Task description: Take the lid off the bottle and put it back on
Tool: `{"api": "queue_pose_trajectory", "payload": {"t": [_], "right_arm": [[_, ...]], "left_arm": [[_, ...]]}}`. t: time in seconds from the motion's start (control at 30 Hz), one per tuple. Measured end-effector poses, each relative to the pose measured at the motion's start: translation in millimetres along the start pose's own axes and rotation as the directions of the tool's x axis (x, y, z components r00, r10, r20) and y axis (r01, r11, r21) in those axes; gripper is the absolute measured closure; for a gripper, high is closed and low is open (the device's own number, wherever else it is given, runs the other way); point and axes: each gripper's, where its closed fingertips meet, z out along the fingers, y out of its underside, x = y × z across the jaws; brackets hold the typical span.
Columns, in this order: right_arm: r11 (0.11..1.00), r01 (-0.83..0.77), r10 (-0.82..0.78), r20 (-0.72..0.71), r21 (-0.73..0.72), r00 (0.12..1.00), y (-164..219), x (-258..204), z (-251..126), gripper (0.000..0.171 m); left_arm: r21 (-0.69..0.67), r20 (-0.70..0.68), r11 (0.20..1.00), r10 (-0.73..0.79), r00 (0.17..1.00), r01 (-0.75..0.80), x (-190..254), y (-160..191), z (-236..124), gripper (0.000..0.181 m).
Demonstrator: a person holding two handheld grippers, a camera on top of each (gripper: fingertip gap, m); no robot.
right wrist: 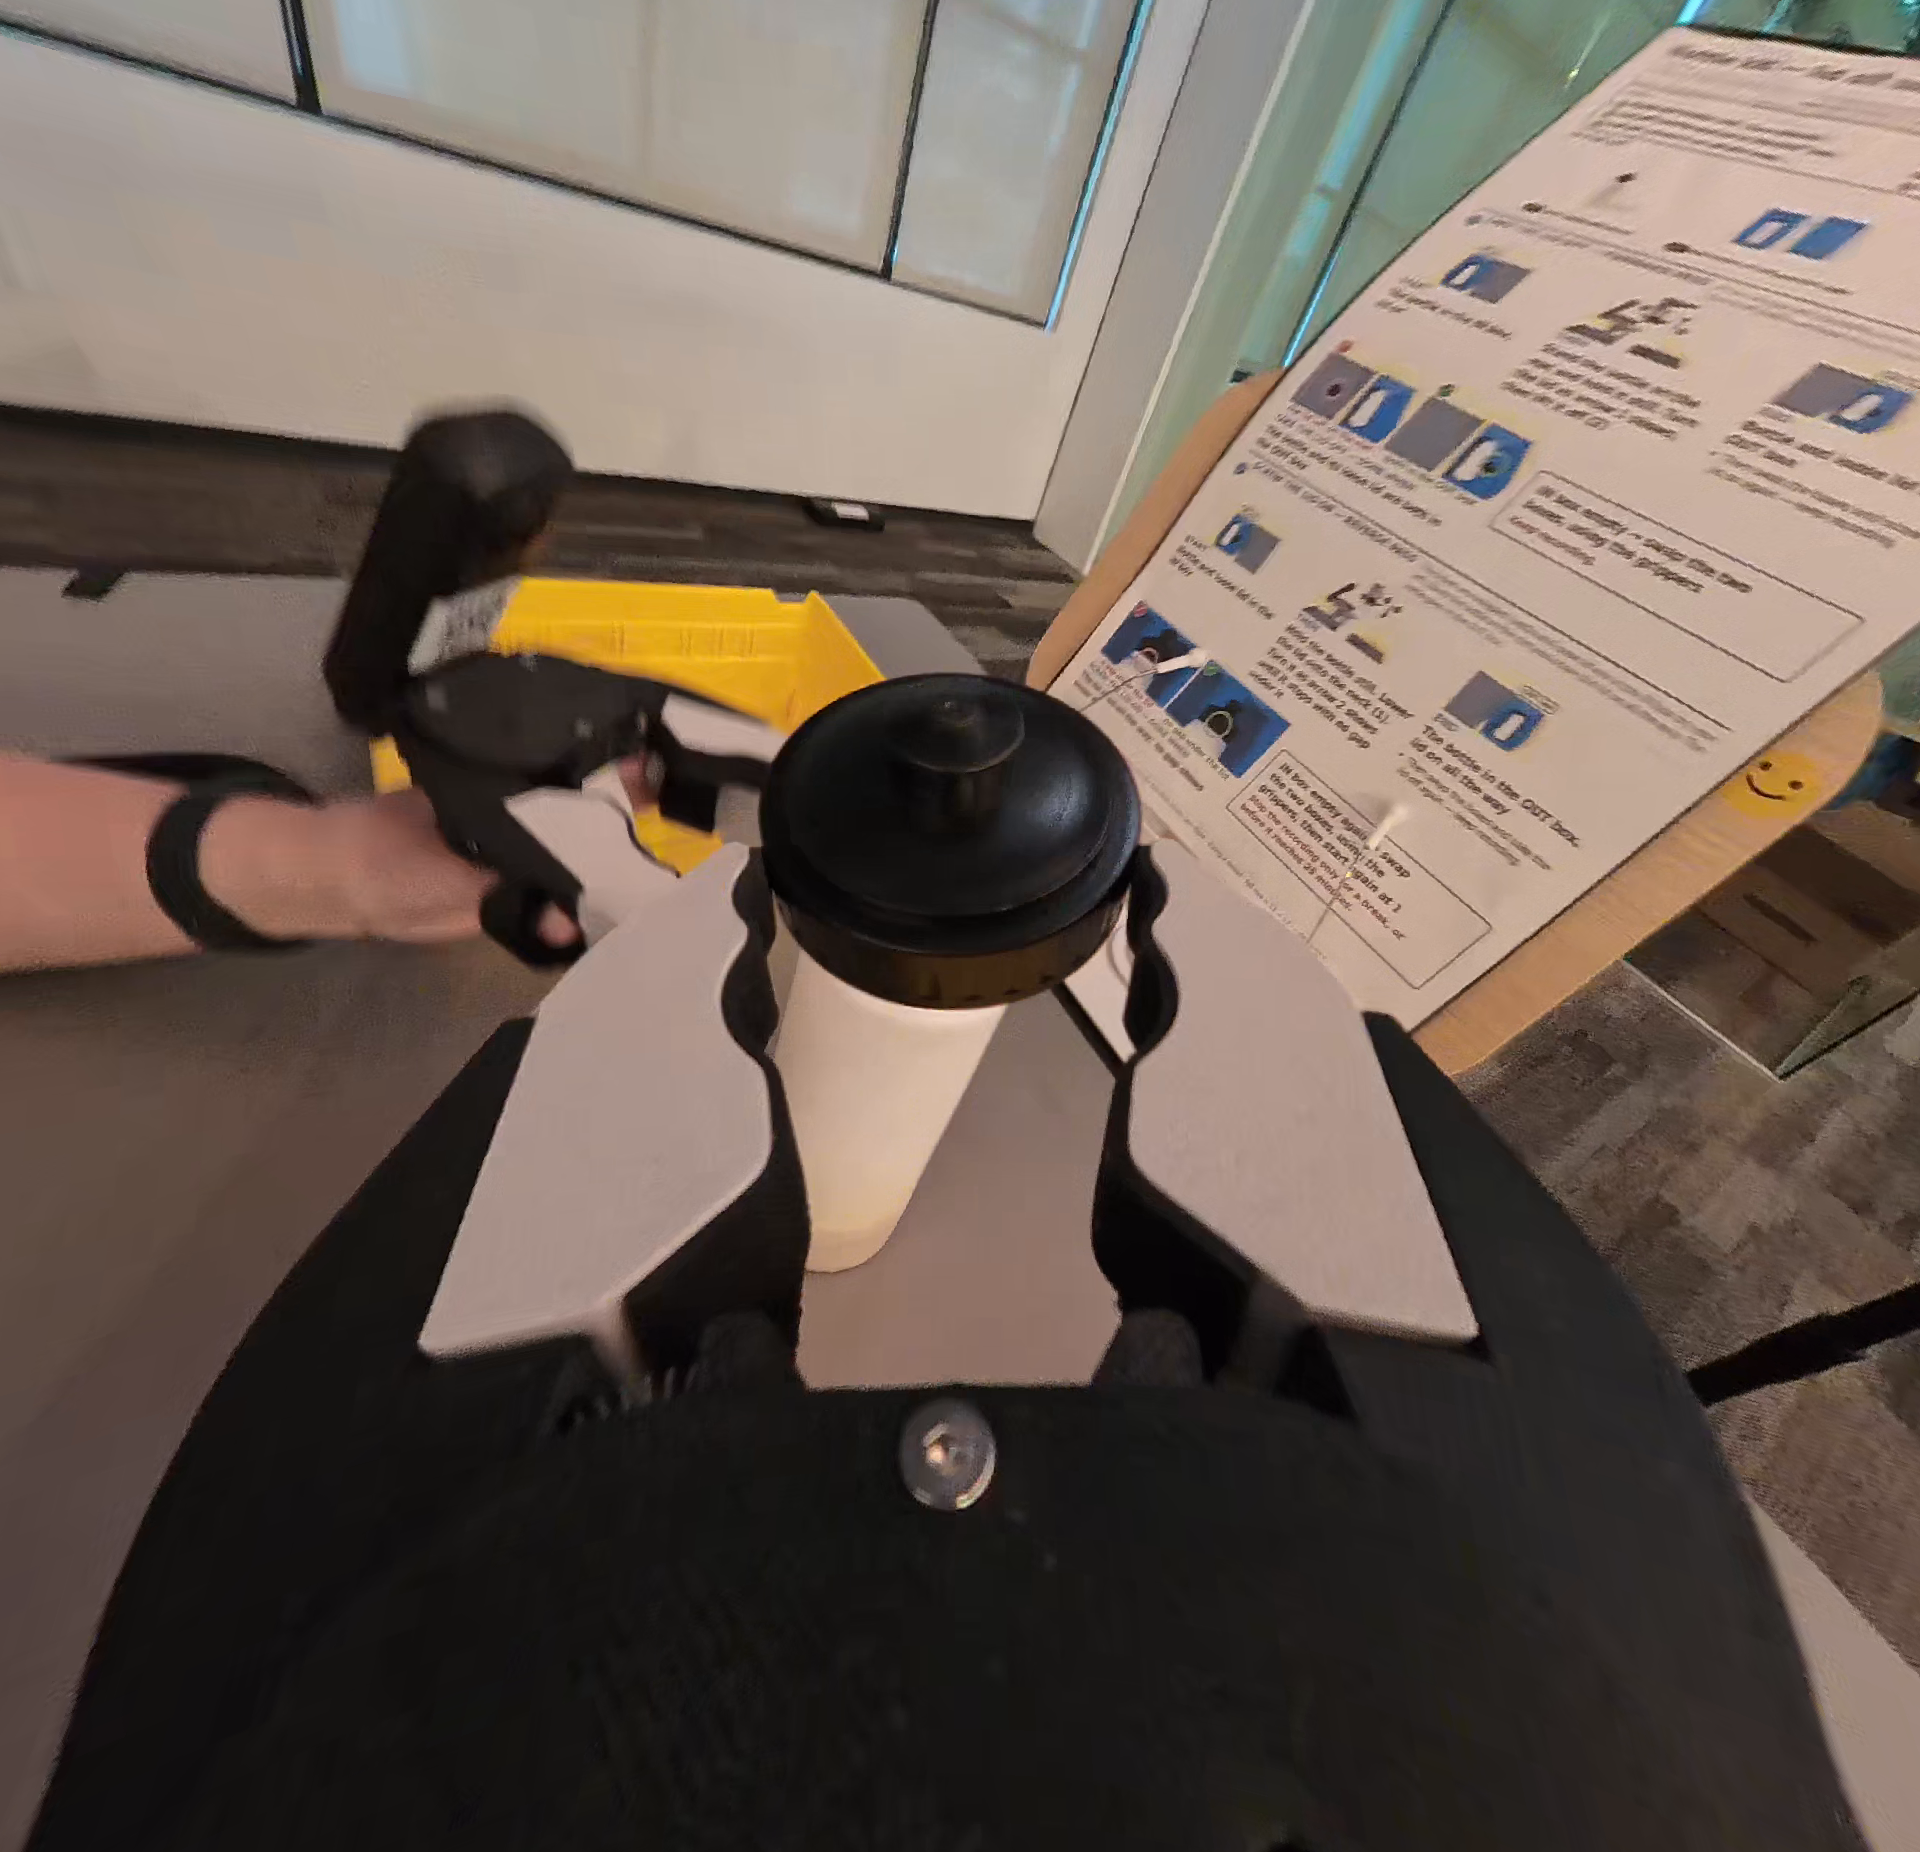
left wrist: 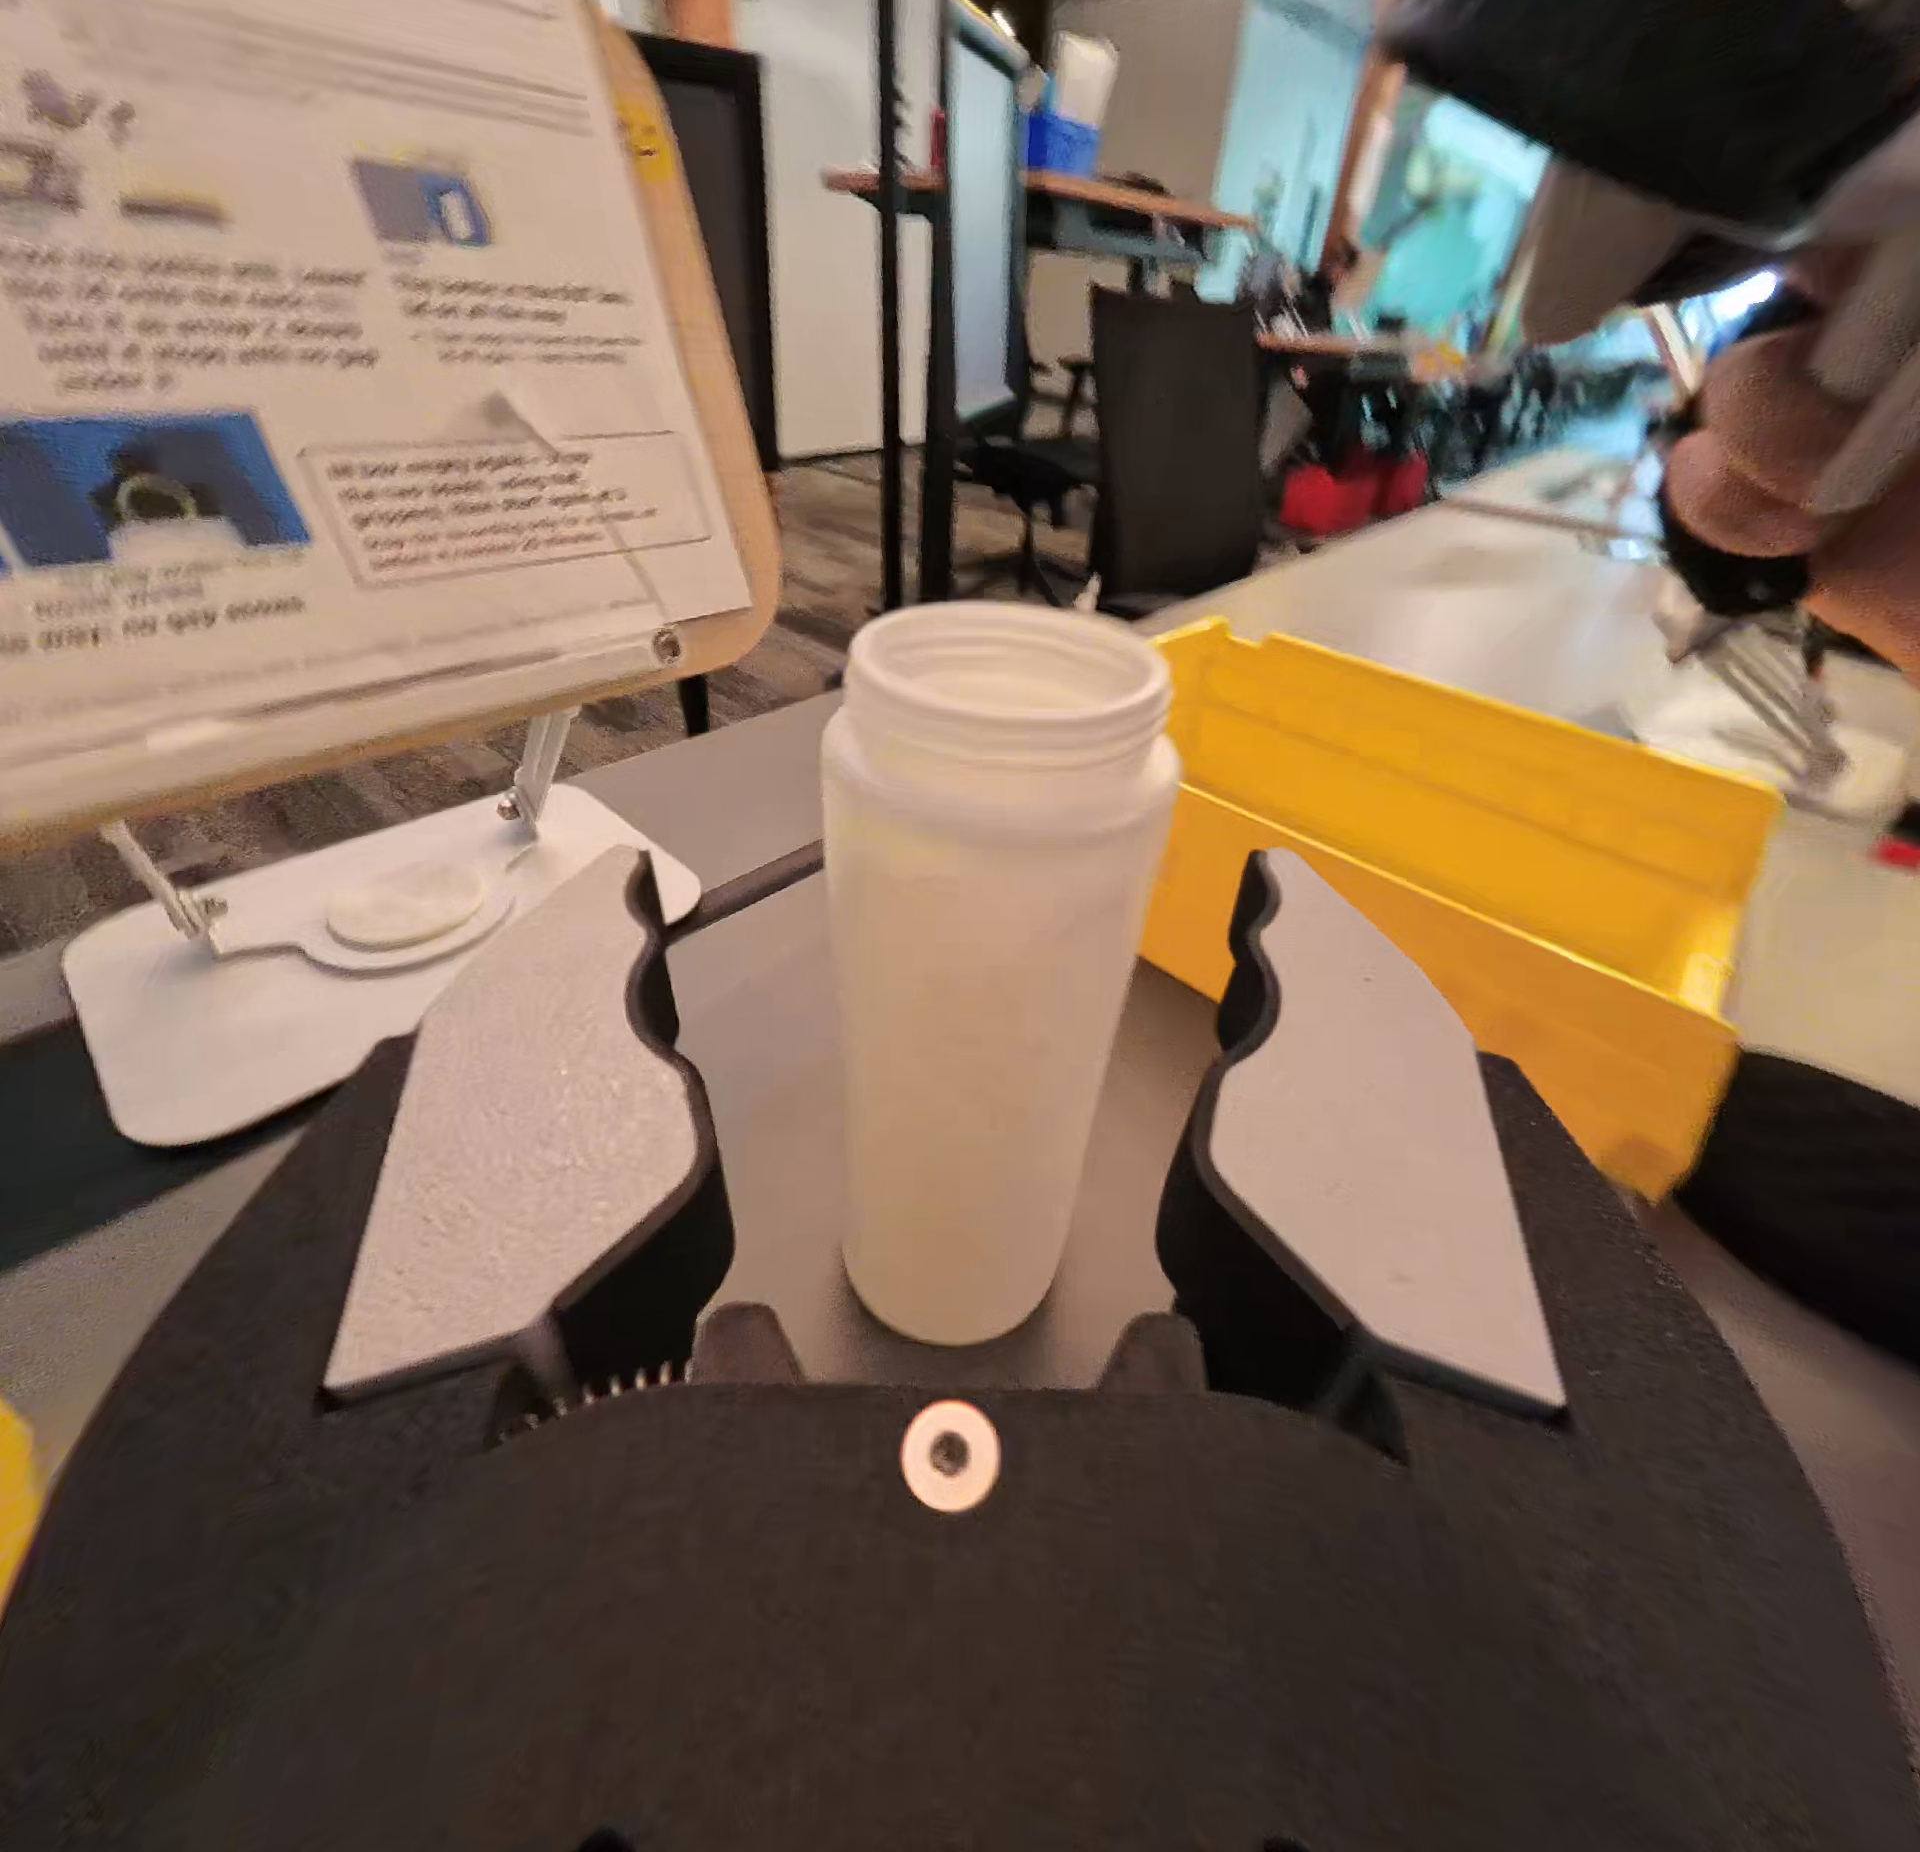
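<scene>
A white bottle [left wrist: 977, 971] stands upright on the dark table [left wrist: 748, 1054] with its threaded neck open and no lid on it. My left gripper [left wrist: 951, 867] is open, one finger on each side of the bottle, with a gap on both sides. My right gripper [right wrist: 945, 867] is shut on the black lid [right wrist: 945, 815], which has a spout on top. In the right wrist view the lid covers the top of the bottle [right wrist: 873, 1096]. The left gripper [right wrist: 623, 794] shows to its left, and the right gripper [left wrist: 1735, 566] shows far right in the left wrist view.
A yellow bin [left wrist: 1455, 867] lies just behind and right of the bottle; it also shows in the right wrist view [right wrist: 675, 639]. An instruction board [left wrist: 312, 348] on a white stand base [left wrist: 208, 1023] stands at the left, also seen from the right [right wrist: 1507, 555]. A person's hand [right wrist: 312, 867] holds the left gripper.
</scene>
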Motion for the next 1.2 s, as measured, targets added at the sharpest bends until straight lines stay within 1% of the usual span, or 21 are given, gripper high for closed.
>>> {"api": "queue_pose_trajectory", "payload": {"t": [0.07, 0.17, 0.23, 0.3, 0.33, 0.43, 0.5, 0.63, 0.83, 1.03, 1.2], "right_arm": [[0.999, -0.031, 0.031, 0.012, 0.027, 0.999, -0.6, 4.5, -2.2, 0.104], [0.997, -0.060, 0.059, 0.031, 0.040, 0.998, 2.2, 6.1, 2.4, 0.104], [0.997, -0.078, 0.077, 0.045, 0.028, 0.996, 8.0, 5.3, 9.3, 0.104], [0.995, -0.104, 0.103, 0.077, 0.012, 0.992, 14.9, 1.4, 17.8, 0.104], [0.993, -0.120, 0.120, 0.093, -0.001, 0.988, 19.1, -0.8, 22.5, 0.104], [0.987, -0.155, 0.159, 0.150, -0.038, 0.976, 32.5, -8.7, 35.0, 0.104], [0.986, -0.148, 0.160, 0.182, -0.077, 0.970, 42.2, -14.3, 40.6, 0.104], [0.984, -0.129, 0.159, 0.275, -0.126, 0.948, 50.8, -31.9, 43.7, 0.104], [0.970, -0.131, 0.195, 0.332, -0.204, 0.923, 64.2, -42.9, 44.7, 0.104], [0.972, -0.094, 0.163, 0.331, -0.215, 0.930, 67.9, -43.8, 45.0, 0.104], [0.966, -0.121, 0.202, 0.376, -0.228, 0.904, 68.9, -48.3, 38.8, 0.104]], "left_arm": [[0.037, 0.022, 0.999, -0.026, 0.999, 0.026, -3.7, 15.9, 10.8, 0.078], [-0.033, -0.003, 0.998, 0.046, 0.999, -0.046, -1.7, 40.3, 30.3, 0.077], [-0.034, -0.054, 0.998, 0.056, 0.997, -0.058, 4.5, 47.4, 40.2, 0.076], [-0.029, -0.108, 0.997, 0.069, 0.992, -0.072, 11.6, 53.2, 44.1, 0.091], [-0.018, -0.112, 0.997, 0.079, 0.991, -0.081, 12.3, 54.3, 43.9, 0.099], [-0.003, -0.188, 0.998, 0.061, 0.980, -0.062, 24.3, 55.2, 38.8, 0.099], [-0.018, -0.251, 0.997, 0.065, 0.966, -0.072, 36.4, 56.9, 33.3, 0.099], [-0.043, -0.334, 0.994, 0.079, 0.939, -0.099, 55.7, 60.1, 21.6, 0.099], [-0.072, -0.329, 0.991, 0.081, 0.941, -0.110, 57.6, 61.3, 18.8, 0.099], [-0.080, -0.362, 0.990, 0.081, 0.929, -0.118, 60.1, 61.7, 17.0, 0.099], [-0.086, -0.418, 0.988, 0.081, 0.905, -0.128, 67.2, 62.5, 13.0, 0.099]]}}
